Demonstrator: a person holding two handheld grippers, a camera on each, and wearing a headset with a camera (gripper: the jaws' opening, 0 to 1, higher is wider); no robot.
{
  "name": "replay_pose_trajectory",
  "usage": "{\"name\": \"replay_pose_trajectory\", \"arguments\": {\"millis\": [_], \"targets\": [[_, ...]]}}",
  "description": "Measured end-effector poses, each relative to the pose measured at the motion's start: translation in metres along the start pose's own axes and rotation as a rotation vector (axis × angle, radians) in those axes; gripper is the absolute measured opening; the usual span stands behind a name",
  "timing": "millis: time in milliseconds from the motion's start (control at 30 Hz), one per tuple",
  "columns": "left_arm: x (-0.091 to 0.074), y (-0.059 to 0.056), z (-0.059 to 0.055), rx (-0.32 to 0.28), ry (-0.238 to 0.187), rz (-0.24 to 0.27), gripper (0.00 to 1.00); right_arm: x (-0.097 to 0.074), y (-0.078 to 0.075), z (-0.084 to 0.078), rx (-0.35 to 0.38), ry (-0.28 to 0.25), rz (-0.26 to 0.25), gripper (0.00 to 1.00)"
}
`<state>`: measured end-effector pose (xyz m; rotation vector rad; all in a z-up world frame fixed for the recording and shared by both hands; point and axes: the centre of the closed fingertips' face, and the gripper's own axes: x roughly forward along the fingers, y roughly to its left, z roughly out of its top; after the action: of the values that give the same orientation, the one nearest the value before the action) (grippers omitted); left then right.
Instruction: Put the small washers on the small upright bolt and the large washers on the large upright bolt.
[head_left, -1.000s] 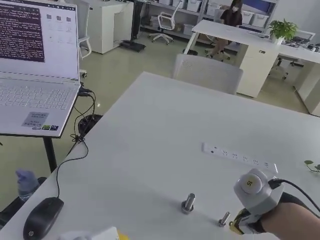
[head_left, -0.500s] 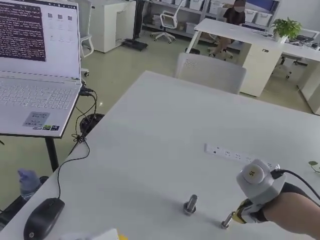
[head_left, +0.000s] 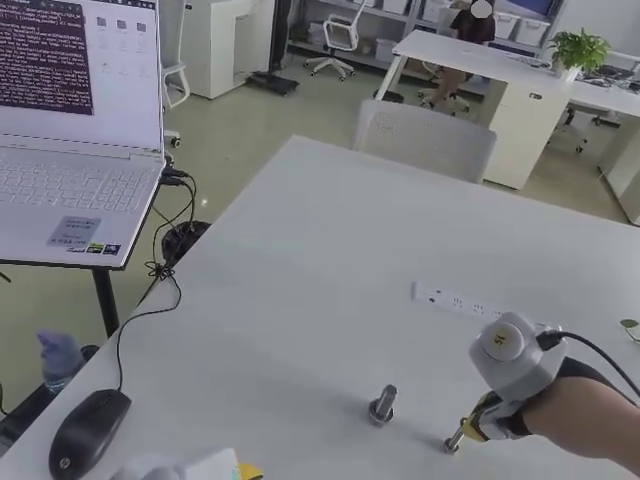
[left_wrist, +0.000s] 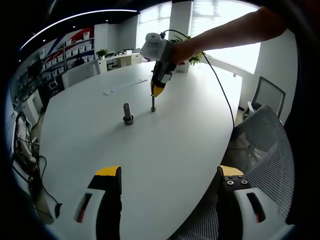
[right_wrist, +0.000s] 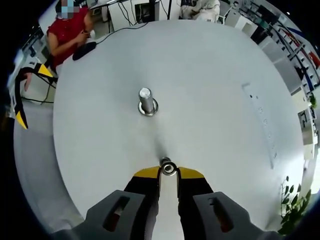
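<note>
The small bolt (right_wrist: 168, 166) is being met upright, exactly at the jaw tips of the right gripper (right_wrist: 168, 174). The jaws are nearly together; whether a washer is being pinched cannot be told. The left gripper (left_wrist: 169, 172) is being held spread, well apart.

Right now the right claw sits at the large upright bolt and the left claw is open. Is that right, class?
No. The right gripper view shows the right claw at the small upright bolt; the large upright bolt stands apart. The left claw is open.
</note>
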<state>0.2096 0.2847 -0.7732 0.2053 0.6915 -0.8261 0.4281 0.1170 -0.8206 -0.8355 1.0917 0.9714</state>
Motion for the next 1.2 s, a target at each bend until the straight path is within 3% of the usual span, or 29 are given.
{"name": "replay_pose_trajectory", "arguments": {"millis": [333,767,1200], "targets": [[0.002,0.000,-0.002,-0.006,0.002,-0.004,0.77,0.005,0.001,0.002,-0.006,0.005,0.006,0.14],[0.003,0.000,0.004,0.001,-0.011,-0.002,0.78,0.014,0.000,-0.002,-0.008,0.020,0.012,0.14],[0.005,0.000,-0.002,0.002,0.001,-0.005,0.78,0.024,0.002,-0.003,-0.019,0.030,0.020,0.14]]}}
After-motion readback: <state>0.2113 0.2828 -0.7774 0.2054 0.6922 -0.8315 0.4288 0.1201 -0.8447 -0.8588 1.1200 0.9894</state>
